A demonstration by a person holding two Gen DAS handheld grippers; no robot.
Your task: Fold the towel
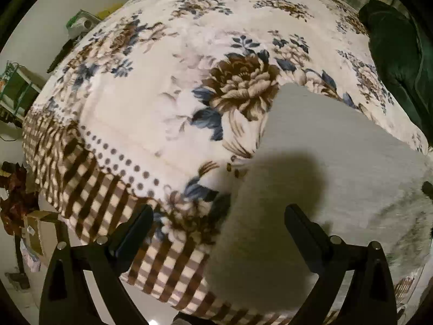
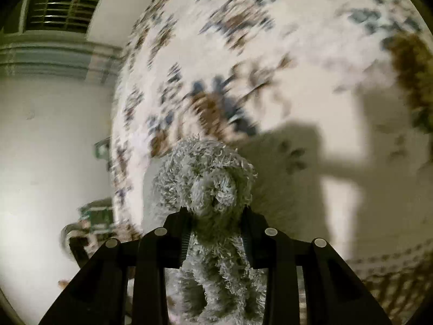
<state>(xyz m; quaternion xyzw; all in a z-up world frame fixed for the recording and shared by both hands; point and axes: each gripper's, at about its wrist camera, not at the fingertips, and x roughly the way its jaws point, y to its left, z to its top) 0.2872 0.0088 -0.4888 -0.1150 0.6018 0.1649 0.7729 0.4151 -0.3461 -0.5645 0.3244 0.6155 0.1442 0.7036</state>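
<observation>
A grey towel (image 1: 319, 162) lies on the flowered bedspread (image 1: 151, 103), spread from the near edge of the bed toward the right. My left gripper (image 1: 216, 216) hovers above the towel's near left part, open, with nothing between its black fingers (image 1: 305, 233). In the right wrist view a bunched, fluffy fold of the towel (image 2: 208, 187) is pinched between the jaws of my right gripper (image 2: 215, 214), which is shut on it and held above the bed. That view is blurred by motion.
The bed's checked border (image 1: 89, 195) drops to a pale floor at the near left. Cardboard boxes (image 1: 40, 230) and clutter stand on the floor beside it. A dark green garment (image 1: 397, 54) lies at the bed's far right. A white wall and window (image 2: 59, 8) show left.
</observation>
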